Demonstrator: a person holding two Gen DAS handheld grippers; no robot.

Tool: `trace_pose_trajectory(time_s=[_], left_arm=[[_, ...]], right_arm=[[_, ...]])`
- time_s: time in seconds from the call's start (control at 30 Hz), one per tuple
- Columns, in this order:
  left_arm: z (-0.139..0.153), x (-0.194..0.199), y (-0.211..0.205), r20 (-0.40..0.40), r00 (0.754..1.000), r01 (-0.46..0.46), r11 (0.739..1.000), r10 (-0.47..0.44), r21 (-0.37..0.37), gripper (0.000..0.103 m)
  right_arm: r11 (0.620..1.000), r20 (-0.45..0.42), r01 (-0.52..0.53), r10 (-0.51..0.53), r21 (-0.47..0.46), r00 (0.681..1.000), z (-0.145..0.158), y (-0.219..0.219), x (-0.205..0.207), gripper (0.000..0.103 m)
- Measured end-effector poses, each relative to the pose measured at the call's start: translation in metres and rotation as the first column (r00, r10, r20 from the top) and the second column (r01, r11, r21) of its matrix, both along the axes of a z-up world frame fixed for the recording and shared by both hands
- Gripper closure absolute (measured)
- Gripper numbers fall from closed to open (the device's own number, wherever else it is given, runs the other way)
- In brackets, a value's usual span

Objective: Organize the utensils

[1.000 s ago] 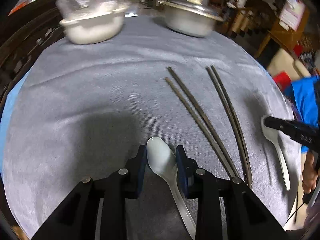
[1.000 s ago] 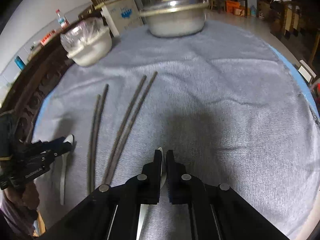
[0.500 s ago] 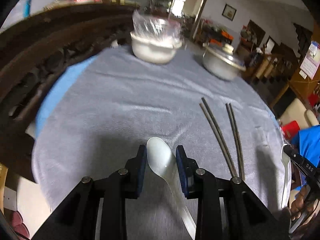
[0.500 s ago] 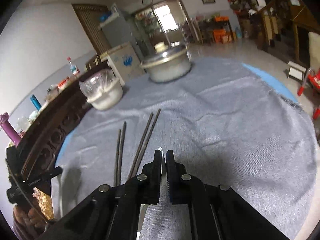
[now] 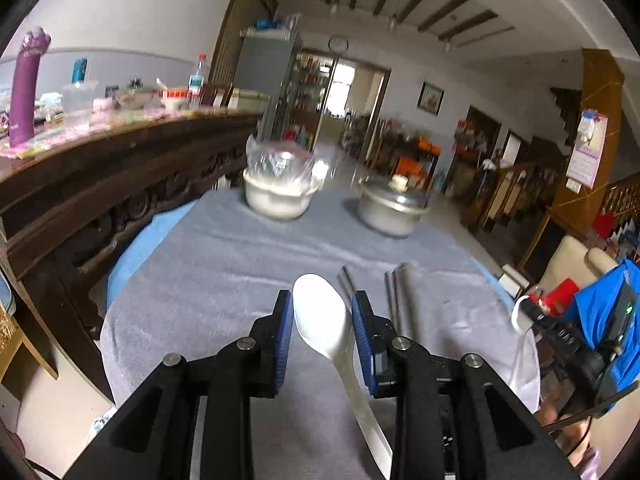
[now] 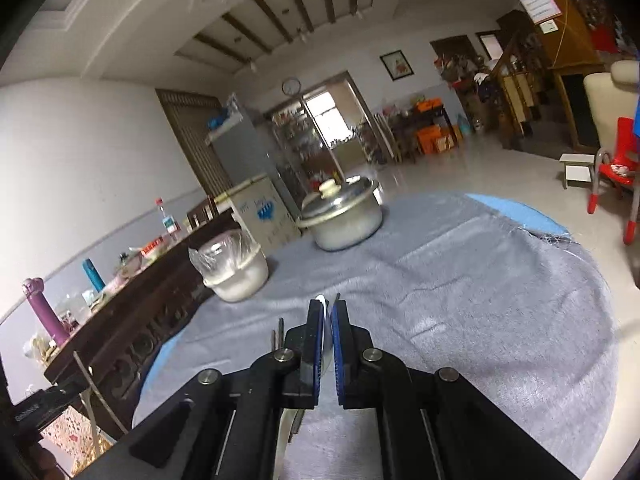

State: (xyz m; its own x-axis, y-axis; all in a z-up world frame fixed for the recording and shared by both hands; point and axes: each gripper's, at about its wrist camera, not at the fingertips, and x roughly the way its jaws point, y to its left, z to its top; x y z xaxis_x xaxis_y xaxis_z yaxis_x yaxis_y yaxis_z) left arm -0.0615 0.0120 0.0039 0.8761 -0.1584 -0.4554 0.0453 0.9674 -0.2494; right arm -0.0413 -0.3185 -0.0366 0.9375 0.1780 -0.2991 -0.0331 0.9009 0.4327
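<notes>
My left gripper point(image 5: 320, 320) is shut on a white spoon point(image 5: 324, 328), bowl forward, lifted above the grey tablecloth point(image 5: 240, 264). My right gripper point(image 6: 327, 322) is shut on a second white spoon point(image 6: 320, 302), held edge-on so only its tip shows above the jaws. That gripper and its spoon also show at the right of the left wrist view point(image 5: 524, 312). Two pairs of dark chopsticks point(image 5: 396, 292) lie on the cloth just right of my left gripper; their ends show in the right wrist view point(image 6: 278, 330).
A white bowl covered with plastic wrap point(image 5: 280, 192) and a lidded metal pot point(image 5: 392, 208) stand at the table's far side. A dark carved wooden sideboard point(image 5: 100, 168) with bottles runs along the left. A red chair point(image 6: 616, 168) stands beyond the table's right edge.
Both grippers have tilted up and lifted away from the table with their spoons held, so the room now fills the views. The chopsticks stayed on the cloth.
</notes>
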Motion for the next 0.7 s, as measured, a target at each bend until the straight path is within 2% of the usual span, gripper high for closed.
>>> trace_pose_trajectory(time_s=[0.23, 0.5, 0.7], left_arm=[[0.018, -0.019, -0.025, 0.125, 0.991, -0.049, 0.998, 0.043, 0.045, 0.072], [0.009, -0.016, -0.048, 0.159, 0.986, -0.068, 0.995, 0.054, 0.079, 0.072], [0.002, -0.020, -0.051, 0.208, 0.975, -0.099, 0.991, 0.078, 0.089, 0.072]], right_arm=[[0.998, 0.102, 0.013, -0.018, 0.053, 0.995, 0.010, 0.002, -0.012, 0.097], [0.997, 0.195, -0.056, 0.043, 0.060, 0.980, 0.013, 0.023, -0.017, 0.097], [0.995, 0.244, -0.098, 0.090, 0.018, 0.966, 0.014, 0.034, -0.020, 0.097]])
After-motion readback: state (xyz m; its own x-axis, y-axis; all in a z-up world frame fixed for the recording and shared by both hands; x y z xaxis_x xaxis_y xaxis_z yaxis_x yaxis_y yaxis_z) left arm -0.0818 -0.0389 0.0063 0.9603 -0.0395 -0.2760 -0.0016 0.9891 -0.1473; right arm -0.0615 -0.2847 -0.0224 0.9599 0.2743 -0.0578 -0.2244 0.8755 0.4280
